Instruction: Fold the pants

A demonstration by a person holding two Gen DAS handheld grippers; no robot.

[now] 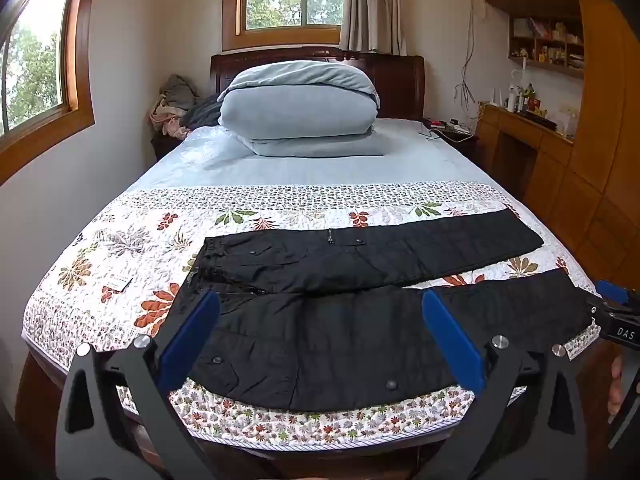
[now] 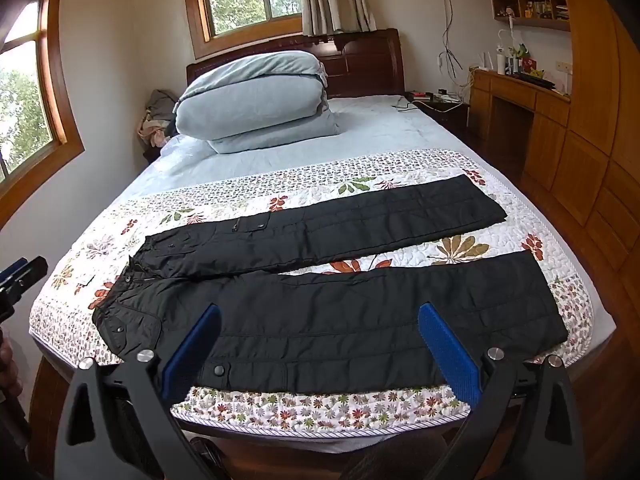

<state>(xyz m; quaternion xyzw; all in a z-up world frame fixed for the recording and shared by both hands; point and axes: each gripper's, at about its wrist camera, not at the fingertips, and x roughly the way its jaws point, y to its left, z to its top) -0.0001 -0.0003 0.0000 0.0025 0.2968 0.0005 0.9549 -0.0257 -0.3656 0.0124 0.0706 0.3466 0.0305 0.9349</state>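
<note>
Black padded pants point(image 1: 340, 320) lie flat on the floral quilt point(image 1: 120, 264), waistband to the left, both legs spread apart and running right. They also show in the right wrist view point(image 2: 320, 308). My left gripper point(image 1: 320, 304) is open and empty, hovering at the near bed edge over the near leg's upper part. My right gripper point(image 2: 320, 316) is open and empty, over the near leg's middle. The right gripper also shows at the left view's right edge point(image 1: 616, 312), and the left gripper at the right view's left edge point(image 2: 20, 276).
A folded light blue duvet point(image 1: 300, 108) sits at the head of the bed by the dark headboard point(image 1: 400, 76). A wooden desk and shelves point(image 1: 532, 128) stand to the right, and a pile of clothes point(image 1: 176, 104) at the far left. A small white card point(image 1: 120, 282) lies on the quilt.
</note>
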